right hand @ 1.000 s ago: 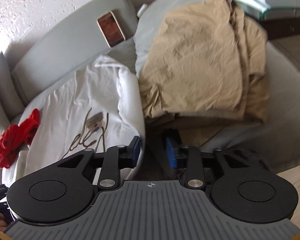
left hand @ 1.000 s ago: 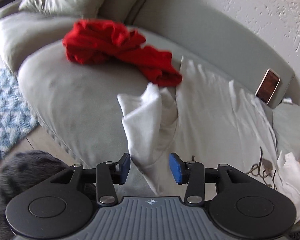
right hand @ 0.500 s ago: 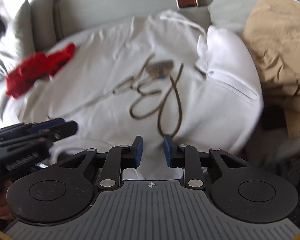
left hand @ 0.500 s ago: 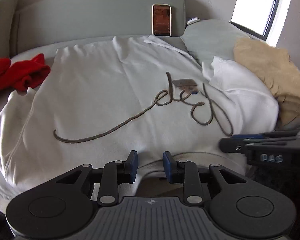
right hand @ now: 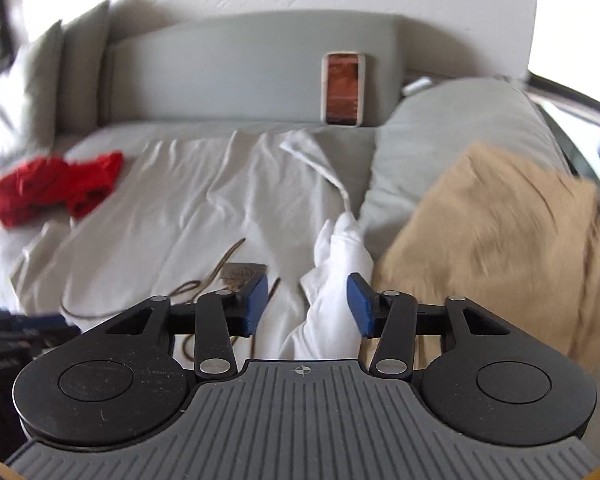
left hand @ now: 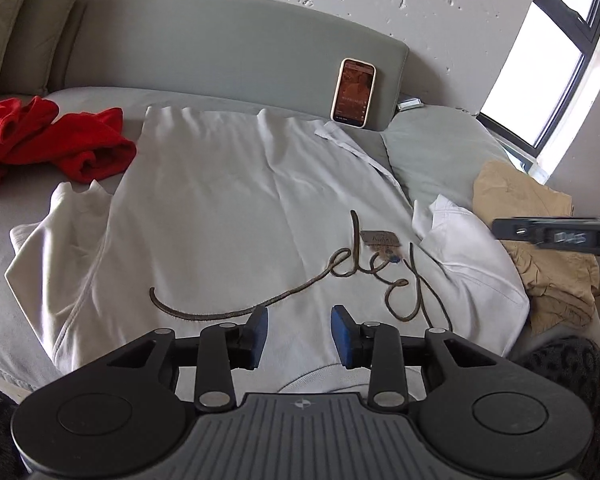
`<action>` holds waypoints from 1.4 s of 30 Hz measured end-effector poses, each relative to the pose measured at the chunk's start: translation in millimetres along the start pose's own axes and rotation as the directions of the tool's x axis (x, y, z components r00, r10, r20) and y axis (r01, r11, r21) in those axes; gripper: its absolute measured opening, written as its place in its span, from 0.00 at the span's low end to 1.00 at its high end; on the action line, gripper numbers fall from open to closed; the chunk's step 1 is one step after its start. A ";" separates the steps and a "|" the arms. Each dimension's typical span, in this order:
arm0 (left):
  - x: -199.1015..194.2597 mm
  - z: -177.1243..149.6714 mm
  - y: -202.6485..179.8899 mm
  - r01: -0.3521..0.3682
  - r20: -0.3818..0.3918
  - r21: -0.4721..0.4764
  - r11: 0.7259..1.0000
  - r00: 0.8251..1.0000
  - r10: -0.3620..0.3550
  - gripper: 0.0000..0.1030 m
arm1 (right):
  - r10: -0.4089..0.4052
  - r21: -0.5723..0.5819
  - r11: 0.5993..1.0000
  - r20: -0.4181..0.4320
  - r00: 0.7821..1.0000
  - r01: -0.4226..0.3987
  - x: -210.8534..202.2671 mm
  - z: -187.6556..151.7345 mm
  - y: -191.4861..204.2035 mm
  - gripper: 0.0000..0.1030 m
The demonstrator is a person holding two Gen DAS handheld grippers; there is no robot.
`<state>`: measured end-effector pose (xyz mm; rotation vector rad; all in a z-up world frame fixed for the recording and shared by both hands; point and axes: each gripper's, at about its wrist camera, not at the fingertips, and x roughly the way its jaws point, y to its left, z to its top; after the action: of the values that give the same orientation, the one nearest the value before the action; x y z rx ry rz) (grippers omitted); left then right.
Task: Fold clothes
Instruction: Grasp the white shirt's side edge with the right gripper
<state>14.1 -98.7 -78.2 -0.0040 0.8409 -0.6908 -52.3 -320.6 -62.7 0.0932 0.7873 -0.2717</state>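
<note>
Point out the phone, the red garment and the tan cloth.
phone (left hand: 353, 93), left wrist view, middle of its screen.
red garment (left hand: 72, 140), left wrist view, on its bunched folds.
tan cloth (right hand: 496, 236), right wrist view, centre of its top surface.

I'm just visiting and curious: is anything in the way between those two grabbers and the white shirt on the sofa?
Nothing visible. The white shirt lies spread on the sofa straight below both. The left gripper is opening just above its near edge; the right gripper is opening around the bunched sleeve. The red garment and tan clothes lie off to the sides.
</note>
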 end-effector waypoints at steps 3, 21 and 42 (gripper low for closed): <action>3.9 -3.3 5.3 0.012 -0.009 -0.020 1.000 1.000 -0.012 0.32 | -0.027 -0.223 0.975 -0.070 0.997 0.011 38.6 5.3 26.0 0.35; 28.6 -11.2 38.5 0.100 -0.028 -0.122 0.987 0.994 -0.104 0.32 | -0.206 -0.315 0.942 -0.260 0.943 0.118 128.8 2.2 23.9 0.02; -18.3 -21.5 26.2 0.109 0.073 -0.129 0.986 0.992 -0.100 0.31 | -0.053 0.767 0.641 0.092 0.994 -0.036 4.6 -44.8 -169.5 0.09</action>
<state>5.6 -62.2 -87.4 -0.1914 0.8259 -0.7280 -126.7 -476.3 -94.4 0.8910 0.5132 -0.6119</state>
